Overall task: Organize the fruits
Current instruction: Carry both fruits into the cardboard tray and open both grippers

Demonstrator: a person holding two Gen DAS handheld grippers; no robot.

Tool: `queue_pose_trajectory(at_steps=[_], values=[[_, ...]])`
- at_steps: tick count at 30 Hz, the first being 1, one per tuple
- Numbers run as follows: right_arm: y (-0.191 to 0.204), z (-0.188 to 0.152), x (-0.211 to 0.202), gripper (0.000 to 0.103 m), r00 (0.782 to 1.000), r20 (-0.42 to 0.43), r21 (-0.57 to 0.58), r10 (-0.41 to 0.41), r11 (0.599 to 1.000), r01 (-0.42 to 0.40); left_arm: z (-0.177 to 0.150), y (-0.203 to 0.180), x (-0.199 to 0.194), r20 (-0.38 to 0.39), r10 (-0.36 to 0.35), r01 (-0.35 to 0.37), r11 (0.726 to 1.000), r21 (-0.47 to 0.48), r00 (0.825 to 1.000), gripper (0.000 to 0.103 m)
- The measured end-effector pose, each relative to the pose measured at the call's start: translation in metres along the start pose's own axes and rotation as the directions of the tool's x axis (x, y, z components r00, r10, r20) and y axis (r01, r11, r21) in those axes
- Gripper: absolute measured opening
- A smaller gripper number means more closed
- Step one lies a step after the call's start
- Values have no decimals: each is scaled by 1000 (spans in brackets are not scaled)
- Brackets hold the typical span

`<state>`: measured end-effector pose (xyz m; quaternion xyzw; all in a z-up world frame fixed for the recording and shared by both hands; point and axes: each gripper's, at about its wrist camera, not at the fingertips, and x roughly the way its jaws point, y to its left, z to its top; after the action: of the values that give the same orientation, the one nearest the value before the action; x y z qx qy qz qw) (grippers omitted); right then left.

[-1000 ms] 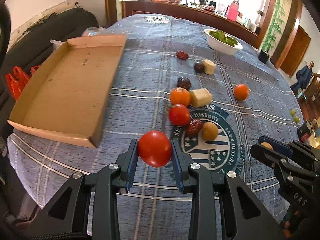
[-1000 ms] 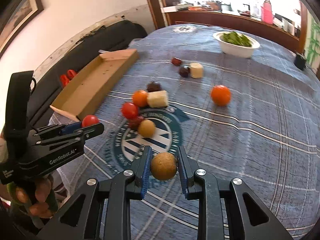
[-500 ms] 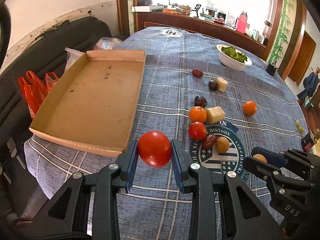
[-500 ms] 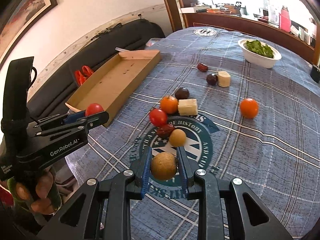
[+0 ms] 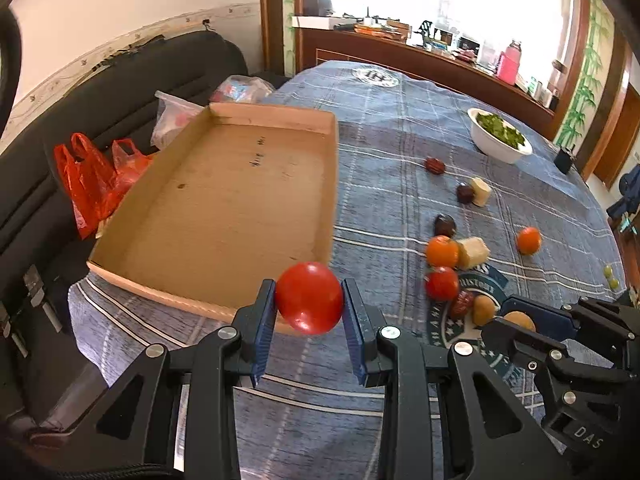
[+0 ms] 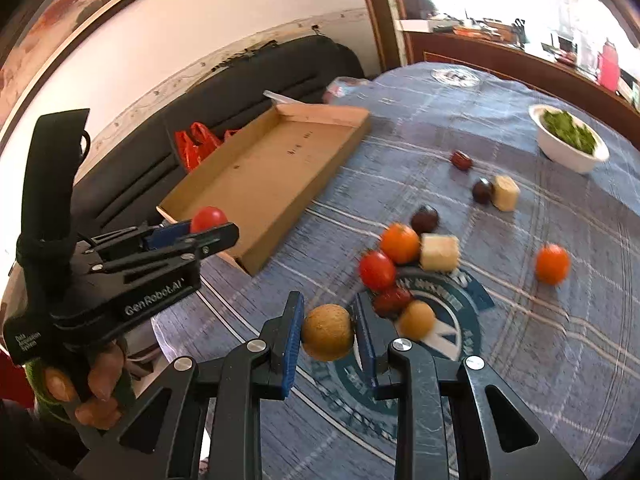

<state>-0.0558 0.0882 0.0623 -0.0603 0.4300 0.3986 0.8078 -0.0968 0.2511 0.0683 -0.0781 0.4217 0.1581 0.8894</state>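
My left gripper point(image 5: 309, 300) is shut on a red tomato point(image 5: 309, 297), held in the air just before the near edge of an empty cardboard tray point(image 5: 224, 208). My right gripper point(image 6: 327, 330) is shut on a round brown fruit point(image 6: 328, 332), above the blue plaid tablecloth point(image 6: 540, 360) to the right of the tray point(image 6: 272, 172). Each gripper shows in the other's view, the right gripper point(image 5: 520, 320) at lower right and the left gripper point(image 6: 204, 226) at left. Loose on the cloth lie an orange point(image 5: 441, 251), a tomato point(image 5: 441, 283), a brown fruit point(image 5: 484, 307), dark plums point(image 5: 445, 225) and a lone orange point(image 5: 528, 240).
Pale yellow blocks point(image 5: 473, 252) lie among the fruit. A white bowl of greens point(image 5: 500, 140) stands far right. Red plastic bags point(image 5: 96, 180) rest on the black sofa point(image 5: 100, 100) left of the table. A hand point(image 6: 92, 392) grips the left tool. Two green grapes point(image 5: 610, 276) sit near the right edge.
Both grippers have shifted left towards the tray with their fruit still held. The tray now fills more of both views, and the loose fruit has slid to the right.
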Motion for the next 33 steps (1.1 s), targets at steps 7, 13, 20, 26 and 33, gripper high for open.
queue_pose_trajectory(at_steps=[7, 13, 20, 26, 33], values=[[20, 29, 24, 25, 998, 3, -26, 63, 998, -63, 19, 38, 6, 28, 57, -56, 997, -48, 998, 30], [47, 65, 66, 25, 991, -18, -76, 131, 988, -132, 36, 75, 27, 24, 119, -117, 989, -90, 993, 30], [83, 84, 133, 25, 981, -111, -167, 160, 970, -177, 44, 96, 63, -47, 125, -129, 986, -110, 991, 30], [85, 70, 165, 25, 970, -210, -185, 125, 969, -165, 36, 86, 72, -75, 95, -101, 991, -86, 993, 30], [78, 46, 139, 25, 965, -226, -168, 136, 970, -176, 19, 75, 77, -126, 50, -57, 997, -53, 991, 30]])
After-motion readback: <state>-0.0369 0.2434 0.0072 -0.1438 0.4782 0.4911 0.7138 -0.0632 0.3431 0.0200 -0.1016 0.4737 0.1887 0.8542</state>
